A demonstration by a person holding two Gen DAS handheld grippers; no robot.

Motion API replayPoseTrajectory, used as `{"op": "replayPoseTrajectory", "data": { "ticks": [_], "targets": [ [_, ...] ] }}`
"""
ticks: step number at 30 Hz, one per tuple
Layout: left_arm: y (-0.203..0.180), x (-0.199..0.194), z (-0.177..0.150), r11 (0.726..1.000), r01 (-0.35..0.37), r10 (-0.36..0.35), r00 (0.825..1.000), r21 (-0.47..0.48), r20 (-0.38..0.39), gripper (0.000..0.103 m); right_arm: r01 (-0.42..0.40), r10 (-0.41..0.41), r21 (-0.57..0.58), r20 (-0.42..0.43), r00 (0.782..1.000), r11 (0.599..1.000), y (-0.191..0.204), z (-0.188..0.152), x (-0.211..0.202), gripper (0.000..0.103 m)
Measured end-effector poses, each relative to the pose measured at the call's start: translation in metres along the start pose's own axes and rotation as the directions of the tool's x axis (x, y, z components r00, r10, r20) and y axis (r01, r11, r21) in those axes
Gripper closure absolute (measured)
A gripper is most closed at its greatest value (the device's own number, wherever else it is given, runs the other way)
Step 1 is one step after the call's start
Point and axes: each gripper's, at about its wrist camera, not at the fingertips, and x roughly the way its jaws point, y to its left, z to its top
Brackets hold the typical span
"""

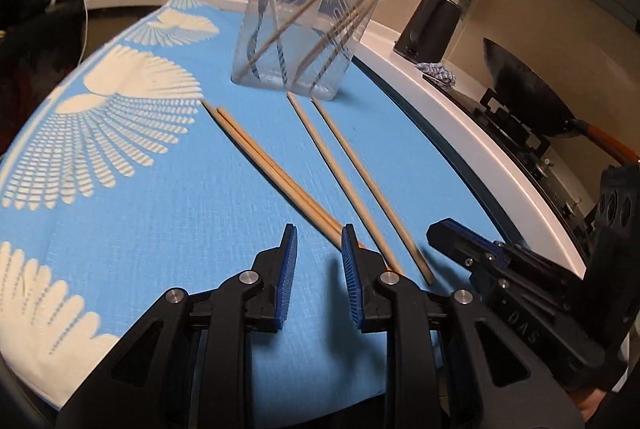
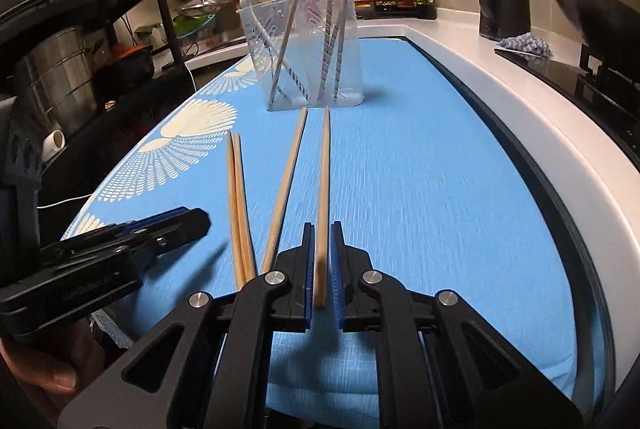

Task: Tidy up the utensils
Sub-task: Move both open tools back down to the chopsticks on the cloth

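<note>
— Where the black right gripper (image 2: 320, 261) narrows, is its near-closed pair of blue pads actually pinching that pale wooden chopstick (image 2: 323, 189)?

— Hard to tell; blur hides contact. The left gripper (image 1: 319, 261) stands slightly apart, nothing between.

— Count?

— Four chopsticks lie ahead; beyond, one clear plastic tub (image 2: 308, 49) holds several more.
</note>
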Motion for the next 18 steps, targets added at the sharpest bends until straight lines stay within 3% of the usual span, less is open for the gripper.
{"op": "replayPoseTrajectory", "data": {
  "ticks": [3,10,18],
  "targets": [
    [-0.004,0.008,-0.004,1.000,0.013,-0.014,1.000,-0.013,-0.026,0.080,-0.020,0.020,-0.010,-0.022,1.000,1.000,0.004,-0.003,0.006,0.091],
    [-0.020,0.021,-0.005,0.997,-0.060,0.064,0.995,0.057,-0.071,0.079,0.005,-0.007,-0.018,-0.075,0.997,1.000,0.002,-0.009,0.016,0.091],
    [-0.028,0.025,-0.002,0.983,-0.132,0.144,0.986,0.127,-0.085,0.077,0.020,-0.023,-0.048,-0.071,0.997,0.999,0.004,-0.011,0.015,0.094]
  ]
}}
